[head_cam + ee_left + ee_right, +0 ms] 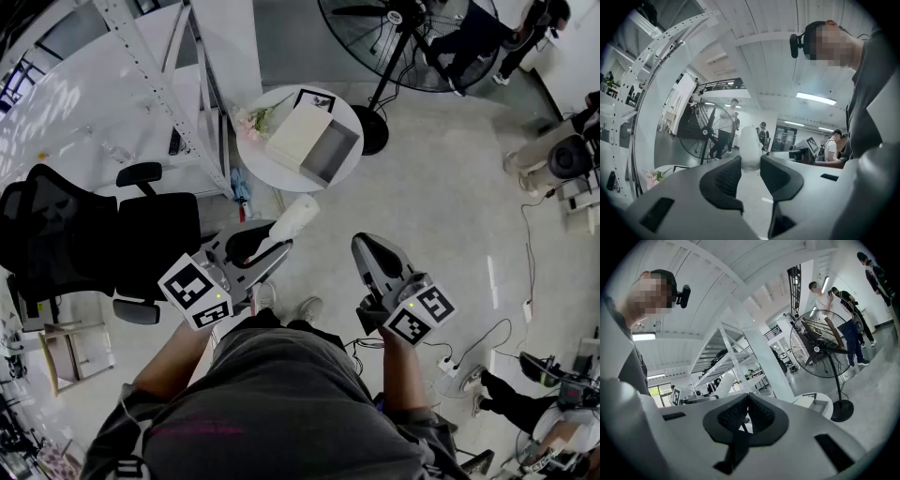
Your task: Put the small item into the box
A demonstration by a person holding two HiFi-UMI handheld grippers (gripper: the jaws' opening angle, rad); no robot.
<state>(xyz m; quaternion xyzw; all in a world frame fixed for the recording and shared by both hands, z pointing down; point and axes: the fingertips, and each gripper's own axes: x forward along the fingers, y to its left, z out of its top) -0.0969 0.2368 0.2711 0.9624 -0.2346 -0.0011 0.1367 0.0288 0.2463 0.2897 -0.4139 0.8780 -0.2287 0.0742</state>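
Two grippers are held out in front of the person, above the pale floor. The left gripper [272,242] is clamped on one small white item [295,219], a rounded cylinder, perhaps a bottle, though its kind cannot be made out. In the left gripper view it is pinched at its lower end between the two dark pads [723,180] and stands out past the jaw tips. The right gripper [365,247] is seen with its jaws pressed together and nothing between them. One box [335,153] is set open on the one round white table [272,166] ahead, well apart from both grippers. On that table one framed picture [315,98] and one bunch of flowers [253,122] are also seen. One standing fan [398,42] is placed beyond the table, and one black office chair [89,230] at the left
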